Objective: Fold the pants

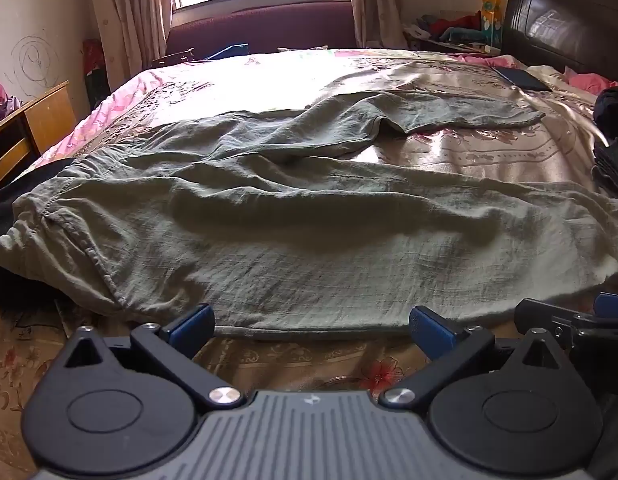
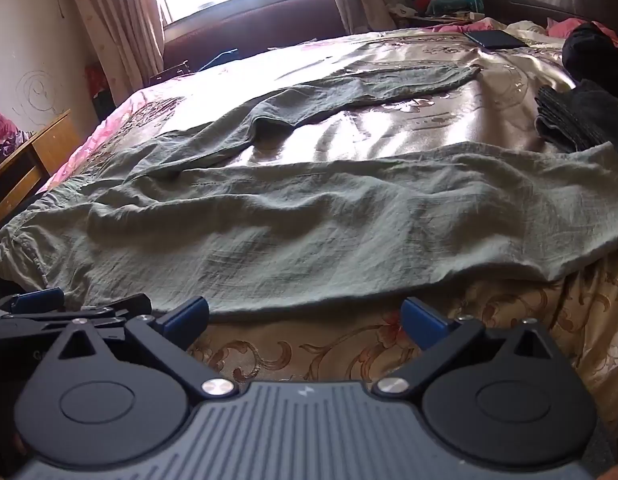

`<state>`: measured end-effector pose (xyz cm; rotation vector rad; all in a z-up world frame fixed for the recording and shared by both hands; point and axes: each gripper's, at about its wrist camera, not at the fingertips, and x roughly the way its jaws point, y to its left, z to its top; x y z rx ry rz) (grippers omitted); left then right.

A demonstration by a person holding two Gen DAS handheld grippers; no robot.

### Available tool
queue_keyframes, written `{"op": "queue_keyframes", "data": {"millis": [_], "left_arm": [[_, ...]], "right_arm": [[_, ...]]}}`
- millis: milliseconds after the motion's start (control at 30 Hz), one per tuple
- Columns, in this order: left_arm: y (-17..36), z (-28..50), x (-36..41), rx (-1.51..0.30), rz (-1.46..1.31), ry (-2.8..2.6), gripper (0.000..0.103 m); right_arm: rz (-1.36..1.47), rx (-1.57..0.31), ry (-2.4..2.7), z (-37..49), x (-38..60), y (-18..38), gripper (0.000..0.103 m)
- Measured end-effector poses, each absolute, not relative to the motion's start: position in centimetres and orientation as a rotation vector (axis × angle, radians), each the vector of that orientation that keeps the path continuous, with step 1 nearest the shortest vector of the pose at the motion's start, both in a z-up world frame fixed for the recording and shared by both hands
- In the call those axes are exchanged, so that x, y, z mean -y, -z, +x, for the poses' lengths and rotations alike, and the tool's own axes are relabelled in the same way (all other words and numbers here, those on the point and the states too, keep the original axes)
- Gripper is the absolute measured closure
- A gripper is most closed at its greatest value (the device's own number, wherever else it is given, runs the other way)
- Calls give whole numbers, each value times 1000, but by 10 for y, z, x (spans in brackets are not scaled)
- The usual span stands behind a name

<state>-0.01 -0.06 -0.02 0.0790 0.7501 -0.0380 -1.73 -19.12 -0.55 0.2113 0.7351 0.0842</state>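
Pants spread flat, folding not yet begun.
Left gripper (image 1: 311, 322) and right gripper (image 2: 305, 316) hover agape, empty, before the green pants' (image 1: 309, 216) near leg; next, pinch its hem edge.

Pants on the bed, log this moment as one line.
pants: unfolded, spread on bed | left gripper: open, empty, near hem edge | right gripper: open, empty
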Motion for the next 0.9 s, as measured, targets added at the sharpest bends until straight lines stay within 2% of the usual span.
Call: {"op": "queue_keyframes", "data": {"millis": [900], "left_arm": [[3,2,-1,-764,71,45,0]], "right_arm": [[180,-742,-74,-17,184,6,1]]}}
